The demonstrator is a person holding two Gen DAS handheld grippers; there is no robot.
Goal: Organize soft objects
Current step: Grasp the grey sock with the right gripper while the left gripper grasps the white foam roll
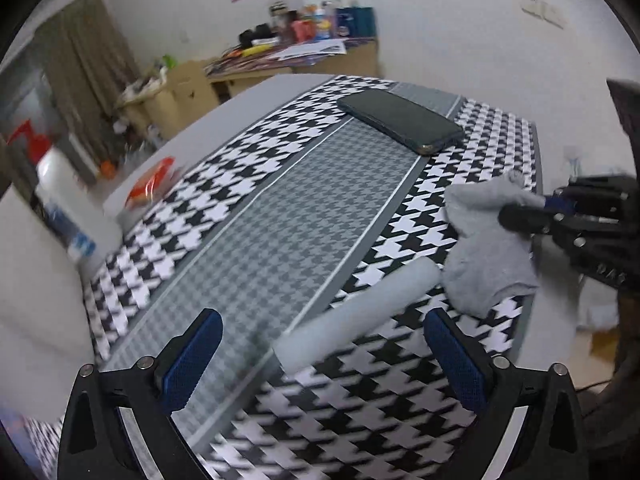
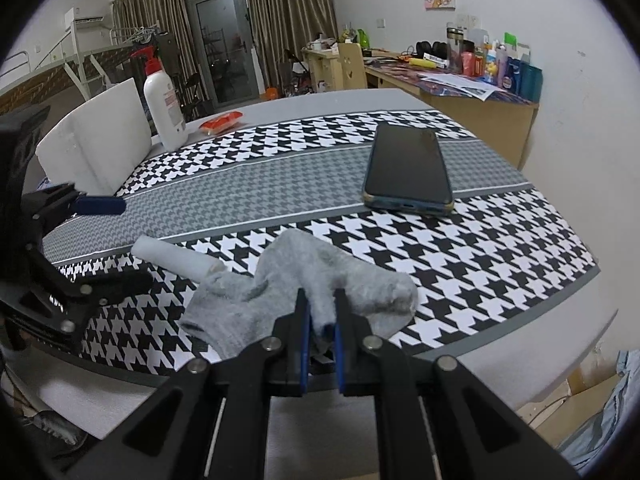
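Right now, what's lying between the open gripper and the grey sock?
A white roll, lying flat on the checked cloth between the left gripper and the sock; the right wrist view shows it best.

No text can be read; the red print on the white pump bottle is too small.

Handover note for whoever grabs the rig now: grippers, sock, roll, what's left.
Right gripper: shut on the grey sock, which lies crumpled at the near edge of the houndstooth mat.
Left gripper: open, empty, hovering near the white roll.
Roll lies on the mat, one end touching the sock.
Phone also on the mat.
Done: sock gripped. Left: tidy sock and roll.
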